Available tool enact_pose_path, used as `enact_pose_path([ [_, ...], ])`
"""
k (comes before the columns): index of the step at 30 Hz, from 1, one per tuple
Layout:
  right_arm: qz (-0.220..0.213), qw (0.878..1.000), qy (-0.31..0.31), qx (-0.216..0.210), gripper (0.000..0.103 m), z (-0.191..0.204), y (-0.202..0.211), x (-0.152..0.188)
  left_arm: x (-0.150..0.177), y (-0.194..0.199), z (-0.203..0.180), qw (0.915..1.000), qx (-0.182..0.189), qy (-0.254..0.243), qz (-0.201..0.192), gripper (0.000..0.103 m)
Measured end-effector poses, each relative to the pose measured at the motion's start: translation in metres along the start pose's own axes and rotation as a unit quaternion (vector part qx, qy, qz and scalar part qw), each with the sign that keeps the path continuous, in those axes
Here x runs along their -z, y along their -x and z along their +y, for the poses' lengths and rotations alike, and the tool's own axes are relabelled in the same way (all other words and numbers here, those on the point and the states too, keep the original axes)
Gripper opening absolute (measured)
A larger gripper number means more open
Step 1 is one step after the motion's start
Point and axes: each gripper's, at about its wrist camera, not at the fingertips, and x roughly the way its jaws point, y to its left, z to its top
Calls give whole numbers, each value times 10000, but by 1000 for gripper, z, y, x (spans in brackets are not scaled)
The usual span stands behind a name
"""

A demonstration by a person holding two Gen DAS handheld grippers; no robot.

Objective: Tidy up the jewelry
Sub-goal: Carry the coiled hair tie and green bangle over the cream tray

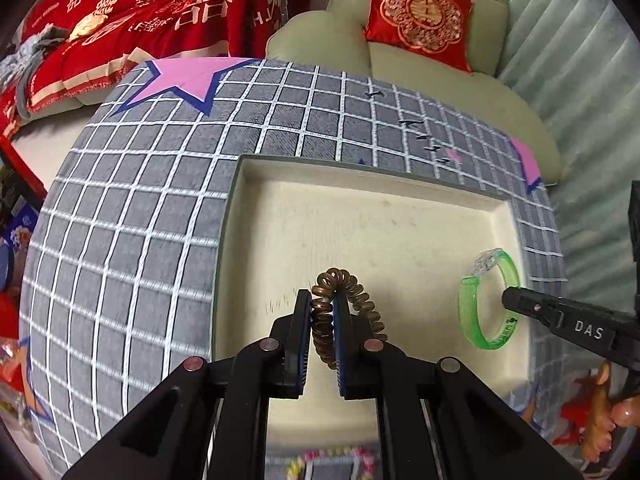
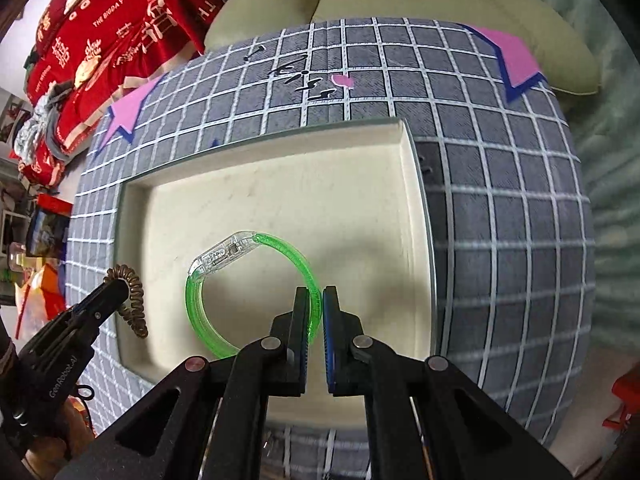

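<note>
A cream tray (image 1: 400, 216) lies on a grey checked cloth. My left gripper (image 1: 322, 300) is shut on a brown coiled bracelet (image 1: 340, 280) and holds it over the tray's near part; the bracelet also shows in the right wrist view (image 2: 134, 300). My right gripper (image 2: 316, 300) is shut on a green translucent bangle (image 2: 256, 276) with a clear clasp, over the tray (image 2: 360, 184). In the left wrist view the bangle (image 1: 468, 304) hangs at the tray's right side, on the right gripper's tip (image 1: 510, 298).
The grey checked cloth (image 1: 140, 220) with pink stars covers the table around the tray. A pale sofa with a red cushion (image 1: 420, 12) and red blankets (image 1: 140, 8) stands behind. Beaded items (image 1: 332, 460) lie at the near edge.
</note>
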Motion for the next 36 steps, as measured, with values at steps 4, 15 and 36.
enact_pose_path([
  [4, 99, 9999, -24, 69, 7, -6, -19, -13, -8, -23, -6, 9997, -207, -117, 87, 21],
  [15, 150, 9990, 326, 279, 8, 1, -40, -22, -10, -56, -14, 9949, -744, -654, 194, 21],
  [36, -264, 9971, -337, -629, 76, -15, 14, -14, 1, -14, -29, 9910, -900, -979, -144, 103],
])
